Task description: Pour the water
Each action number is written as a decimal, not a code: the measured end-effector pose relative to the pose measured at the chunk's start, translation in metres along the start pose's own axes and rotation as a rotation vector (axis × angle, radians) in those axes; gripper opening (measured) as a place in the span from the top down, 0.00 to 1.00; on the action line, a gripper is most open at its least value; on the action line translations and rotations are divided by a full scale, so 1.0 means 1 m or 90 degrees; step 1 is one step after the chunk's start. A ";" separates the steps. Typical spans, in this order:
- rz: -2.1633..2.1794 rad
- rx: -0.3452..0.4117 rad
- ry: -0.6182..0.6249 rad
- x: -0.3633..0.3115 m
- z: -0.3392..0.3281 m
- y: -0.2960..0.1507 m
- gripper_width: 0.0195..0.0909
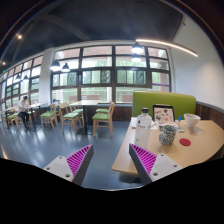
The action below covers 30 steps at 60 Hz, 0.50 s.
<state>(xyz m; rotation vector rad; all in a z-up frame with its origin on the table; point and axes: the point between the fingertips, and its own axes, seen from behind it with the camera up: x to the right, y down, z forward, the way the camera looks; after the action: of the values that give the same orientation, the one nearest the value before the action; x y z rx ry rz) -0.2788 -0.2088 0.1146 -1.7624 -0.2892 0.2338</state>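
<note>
water bottle [145, 119] on table [205, 148], beyond gripper [111, 160] | jaws wide apart, empty, touching nothing

pale wood, clear plastic and a glossy floor

the table [205, 148] looked like smooth pale wood with a matt top. on it, a bottle [145, 120] seemed clear plastic and a cup [192, 122] glossy white. left of the table the floor [40, 145] shone dark and smooth; the gripper's pads [78, 158] looked ribbed magenta.
</note>
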 end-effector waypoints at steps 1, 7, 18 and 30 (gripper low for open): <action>0.002 0.000 0.002 0.001 0.000 0.000 0.13; 0.014 0.005 0.008 0.011 -0.005 -0.002 0.13; 0.031 0.022 0.014 0.042 -0.007 -0.014 0.13; 0.007 0.069 0.020 0.082 0.035 -0.025 0.13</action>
<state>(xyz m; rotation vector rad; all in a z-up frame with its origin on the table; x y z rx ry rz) -0.2136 -0.1456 0.1319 -1.6597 -0.2398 0.2256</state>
